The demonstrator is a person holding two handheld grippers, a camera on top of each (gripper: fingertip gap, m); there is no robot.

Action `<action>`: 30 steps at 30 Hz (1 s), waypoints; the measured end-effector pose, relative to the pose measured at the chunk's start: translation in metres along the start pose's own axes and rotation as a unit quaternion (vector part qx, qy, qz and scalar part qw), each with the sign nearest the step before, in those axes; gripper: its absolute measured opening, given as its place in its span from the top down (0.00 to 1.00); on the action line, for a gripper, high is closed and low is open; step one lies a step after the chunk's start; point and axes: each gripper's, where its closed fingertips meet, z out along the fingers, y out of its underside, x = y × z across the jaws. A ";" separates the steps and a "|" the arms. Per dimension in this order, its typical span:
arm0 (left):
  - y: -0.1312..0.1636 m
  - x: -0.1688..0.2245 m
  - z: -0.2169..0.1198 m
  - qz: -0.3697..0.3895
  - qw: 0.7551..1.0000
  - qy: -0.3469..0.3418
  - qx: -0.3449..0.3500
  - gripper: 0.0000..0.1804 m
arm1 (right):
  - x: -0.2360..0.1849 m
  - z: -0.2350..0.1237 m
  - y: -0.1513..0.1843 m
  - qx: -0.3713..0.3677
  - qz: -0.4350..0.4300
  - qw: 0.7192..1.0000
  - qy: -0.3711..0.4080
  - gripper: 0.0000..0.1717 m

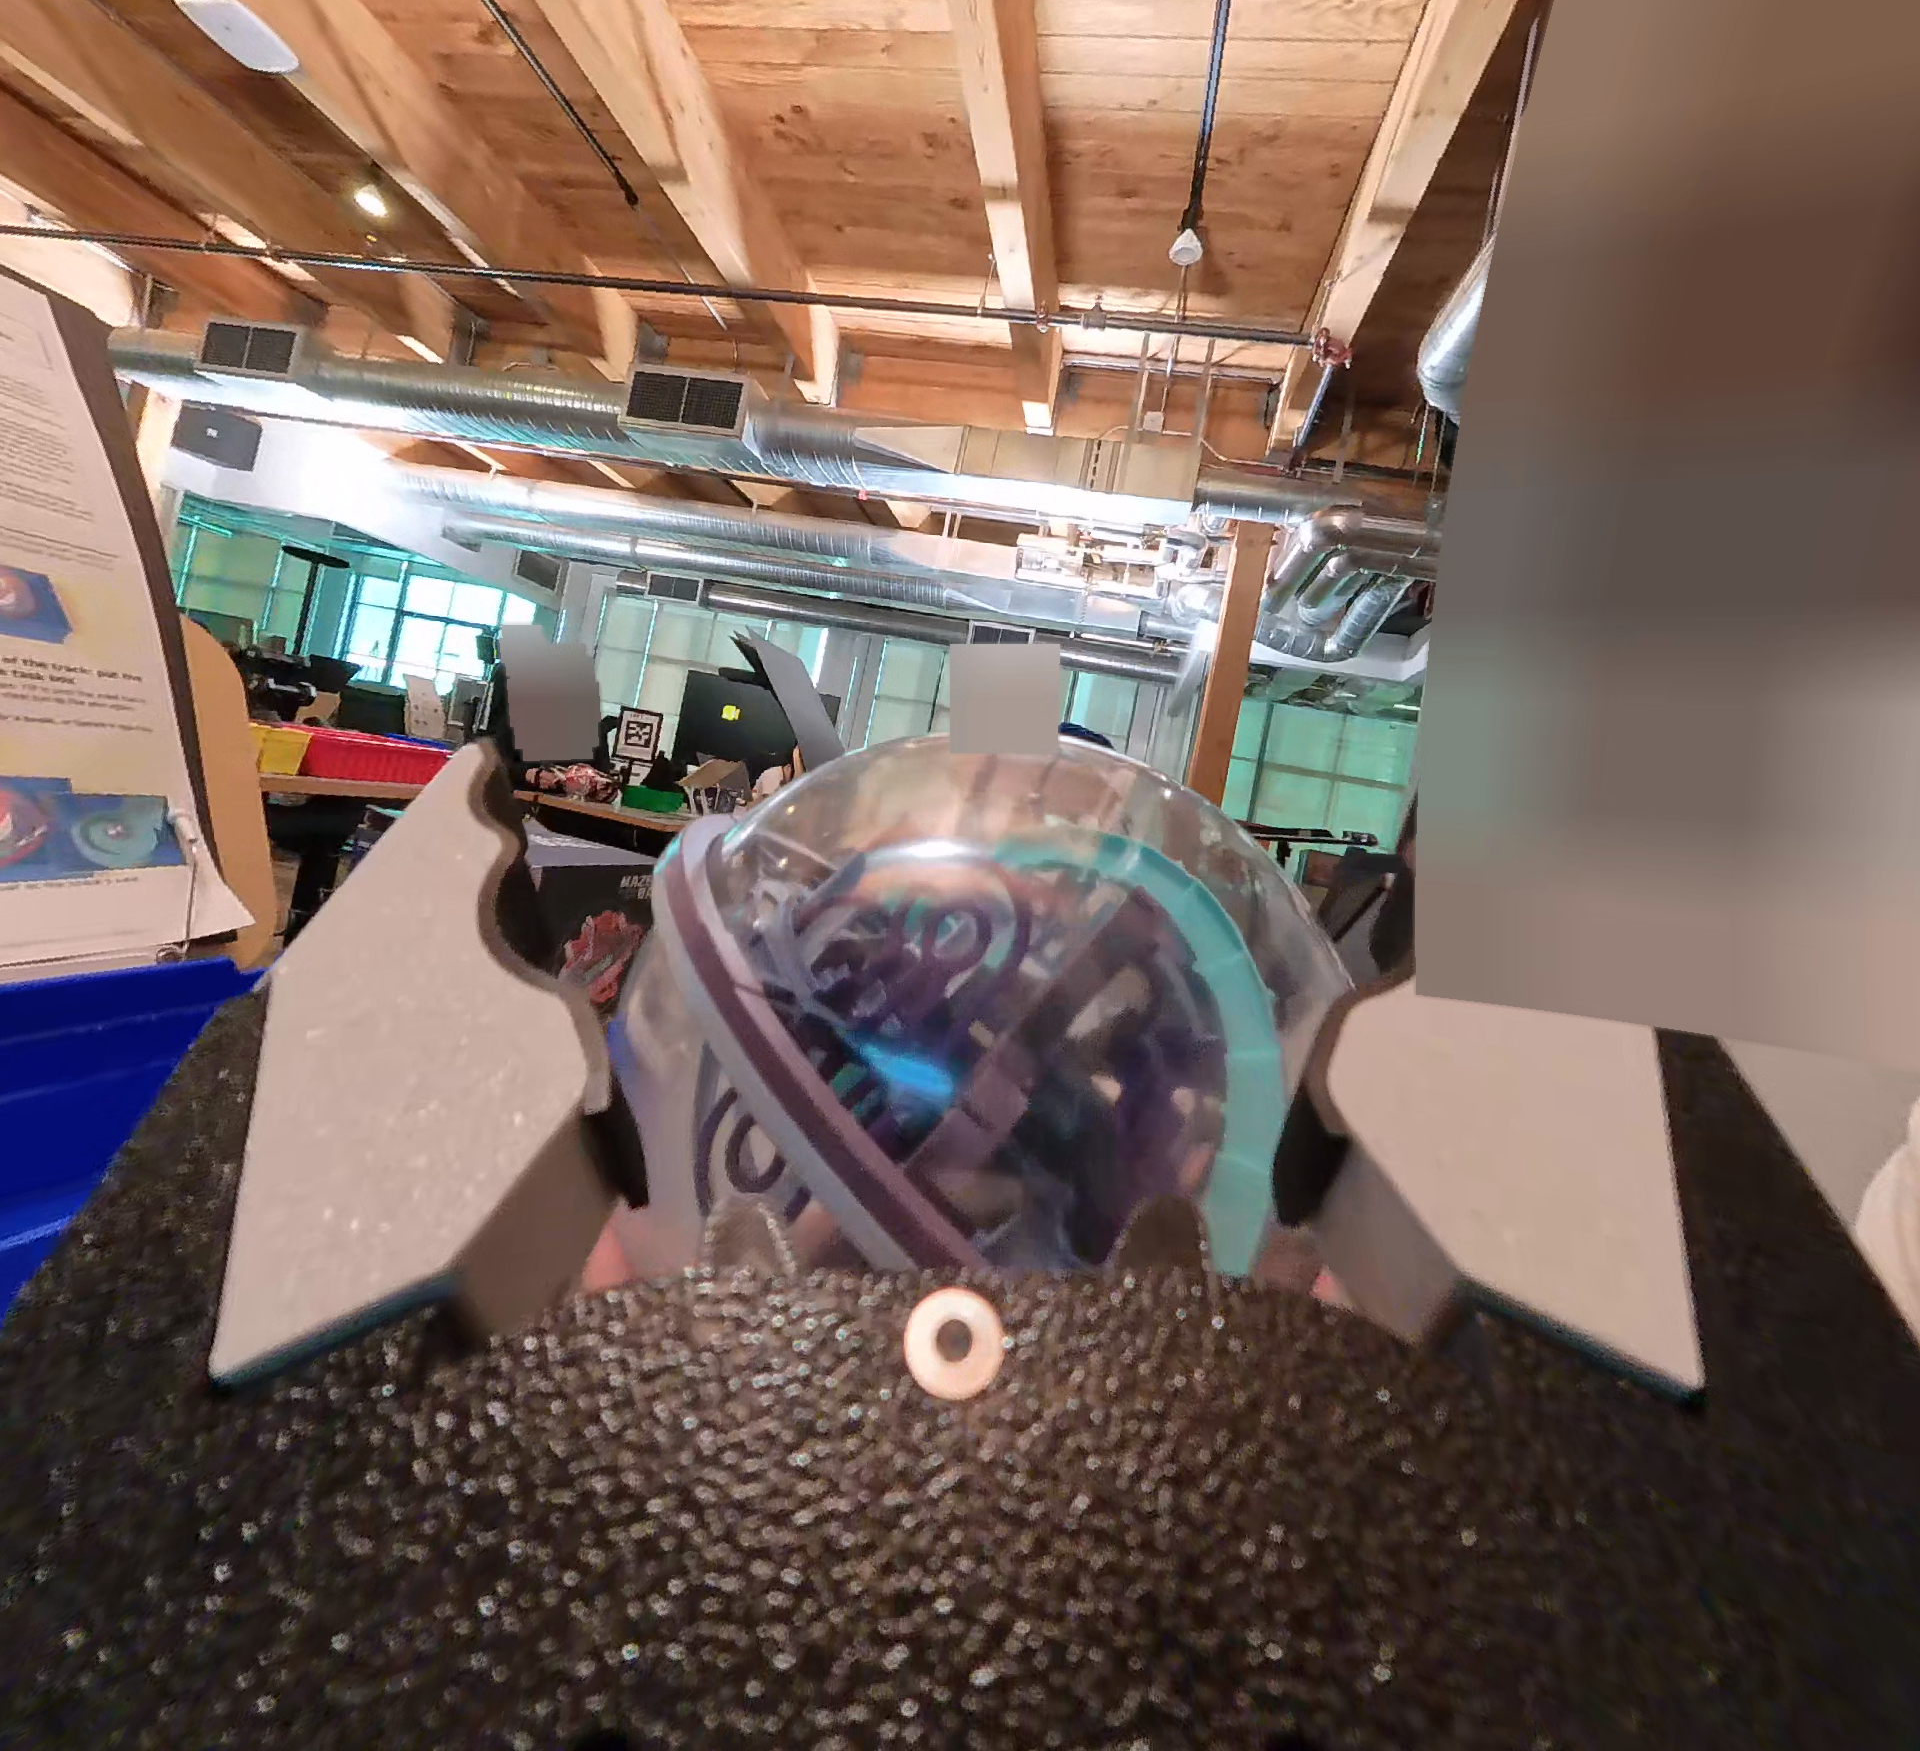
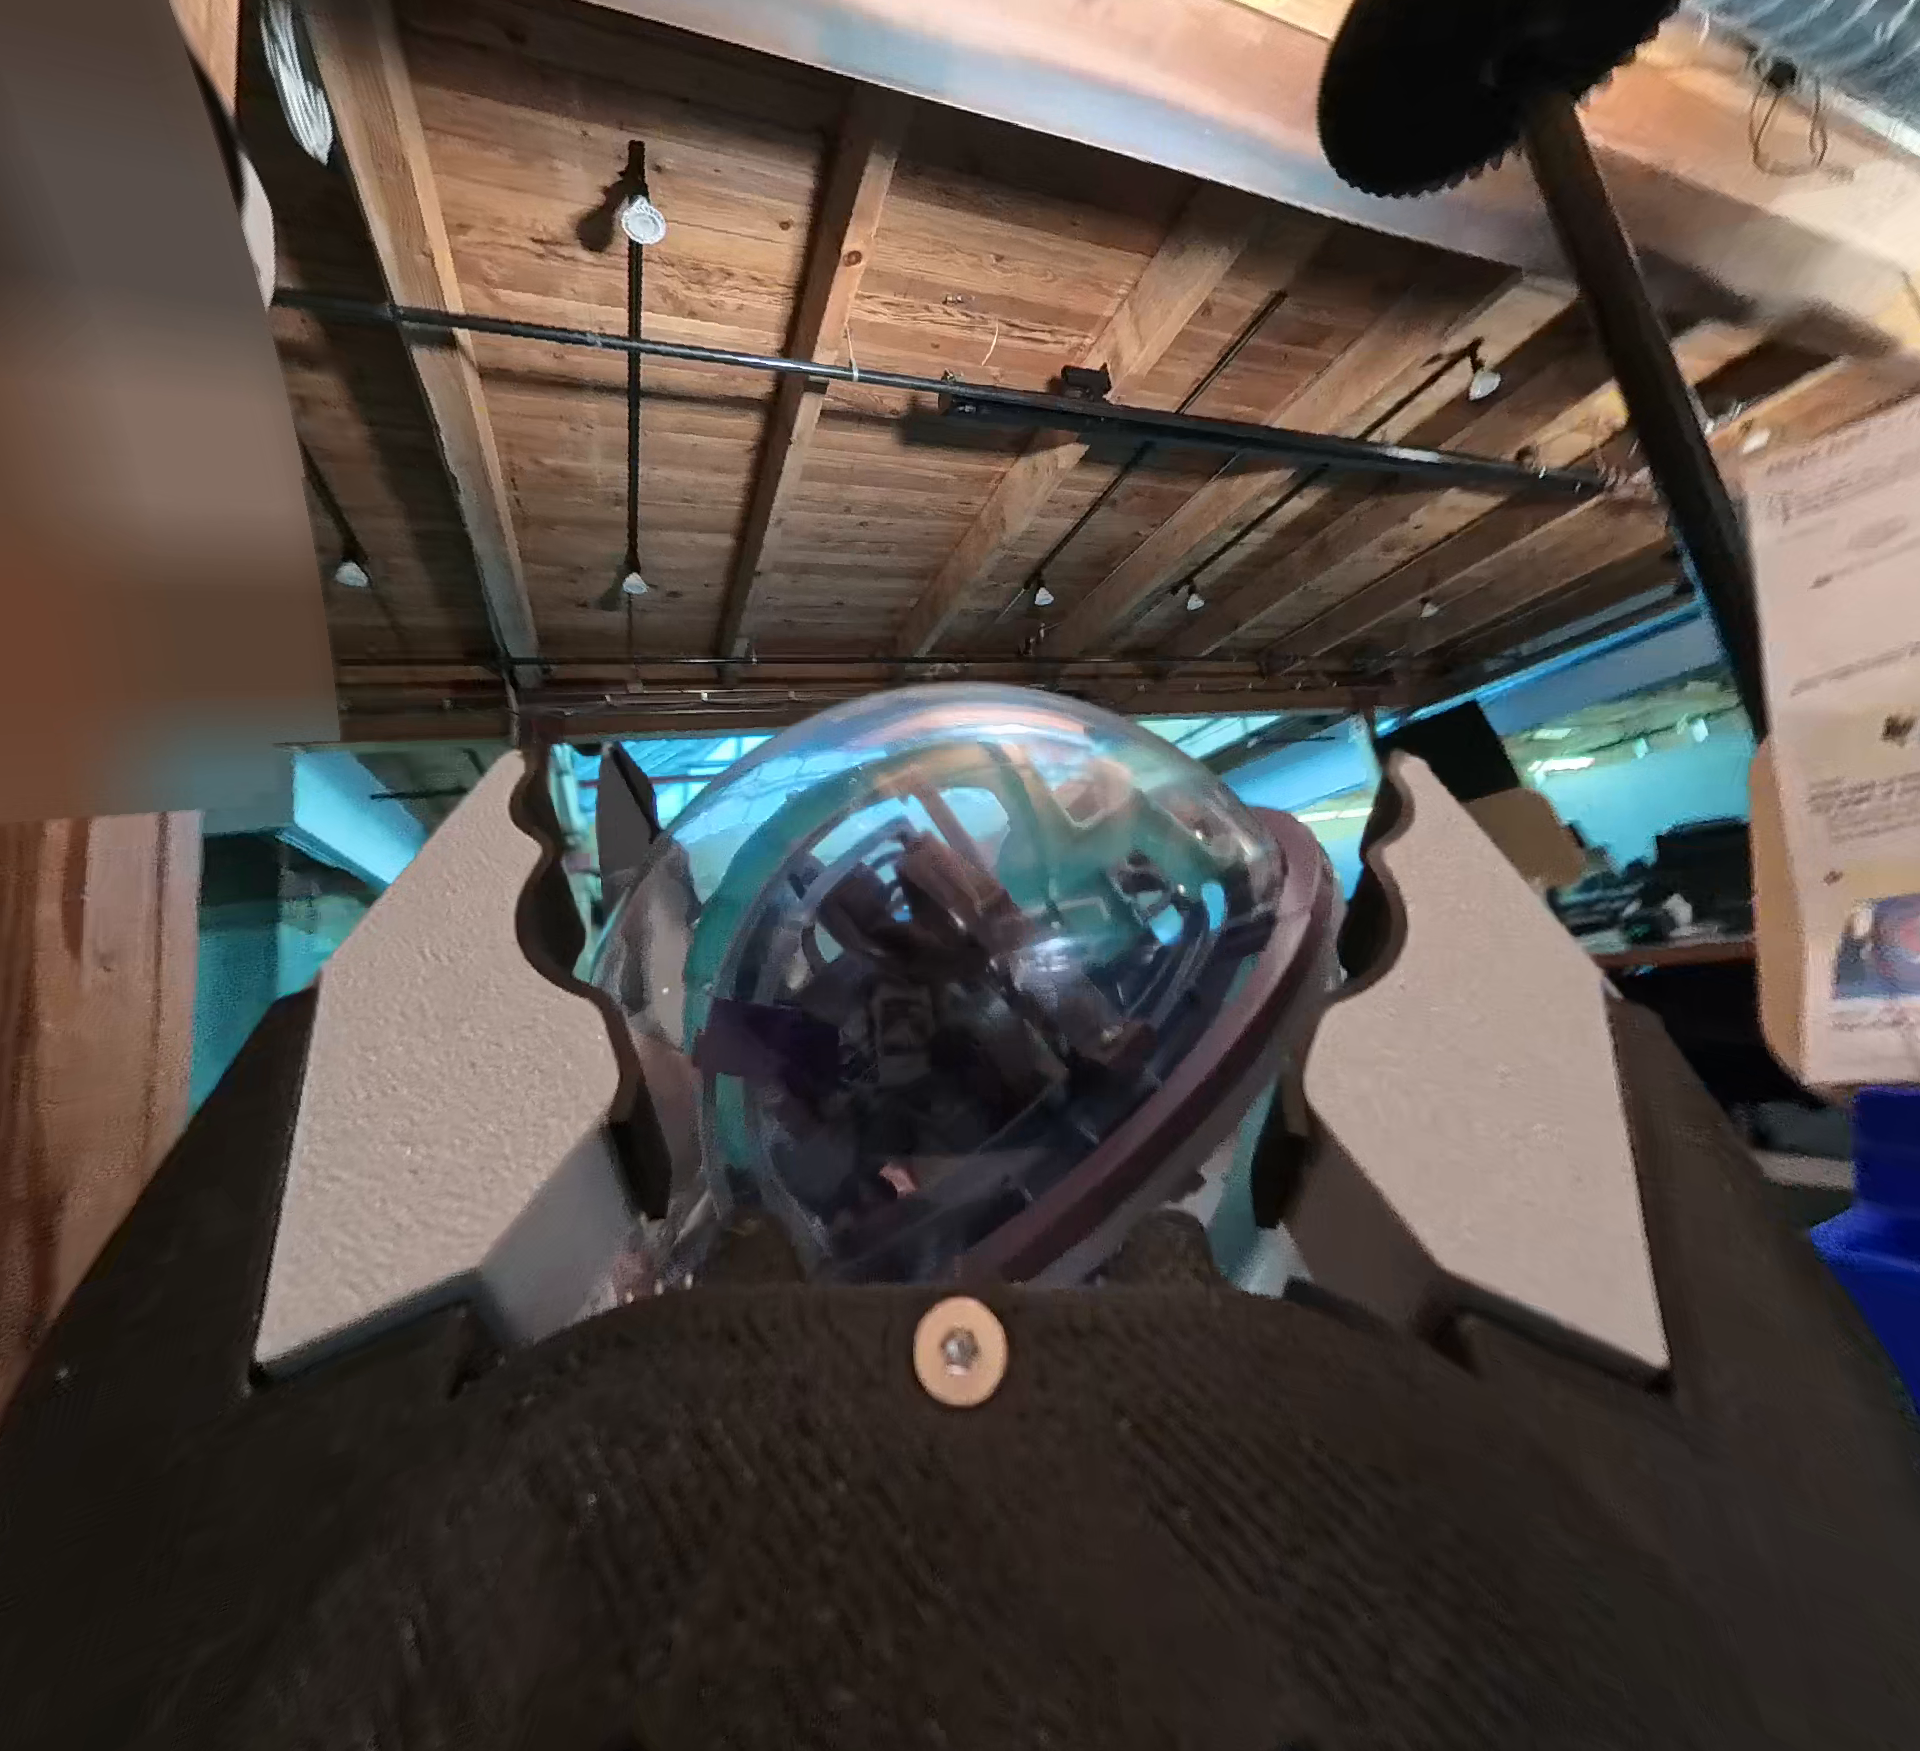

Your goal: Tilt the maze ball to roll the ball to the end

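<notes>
Each pair of tongs (image 1: pixel 956 870) (image 2: pixel 956 870) is formed of pale grey, wavy-edged fingers (image 1: pixel 416 1026) on a black textured body (image 2: pixel 935 1545), fastened by one washered screw (image 2: pixel 959 1351).

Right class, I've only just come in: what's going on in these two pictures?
A person is working two handheld grippers on one clear maze ball, a transparent sphere with purple and teal tracks inside. The left gripper and the right gripper each have the sphere sitting between their fingers, raised up so both cameras look toward the wooden ceiling. Whether the pads press it cannot be told. The small ball inside cannot be picked out, so progress through the maze is unclear.
</notes>
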 end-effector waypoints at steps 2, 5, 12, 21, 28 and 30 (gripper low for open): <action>0.002 -0.001 0.000 0.010 1.000 -0.003 -0.007 0.14 | -0.006 -0.001 -0.008 0.010 -0.048 0.999 -0.004 0.19; -0.005 0.014 -0.001 0.053 0.998 0.039 0.023 0.13 | -0.016 -0.004 -0.020 0.026 -0.062 0.997 -0.028 0.21; -0.007 0.065 -0.015 0.193 0.964 0.169 0.066 0.13 | -0.055 -0.005 -0.028 0.027 -0.140 0.985 -0.098 0.28; -0.010 0.064 -0.028 0.162 0.954 0.203 0.147 0.13 | -0.065 -0.011 -0.051 0.083 -0.159 0.979 -0.099 0.44; -0.013 0.075 -0.030 0.190 0.945 0.216 0.158 0.13 | -0.071 -0.013 -0.050 0.088 -0.167 0.975 -0.114 0.40; -0.013 0.082 -0.029 0.205 0.940 0.225 0.157 0.13 | -0.073 -0.016 -0.051 0.096 -0.165 0.974 -0.123 0.41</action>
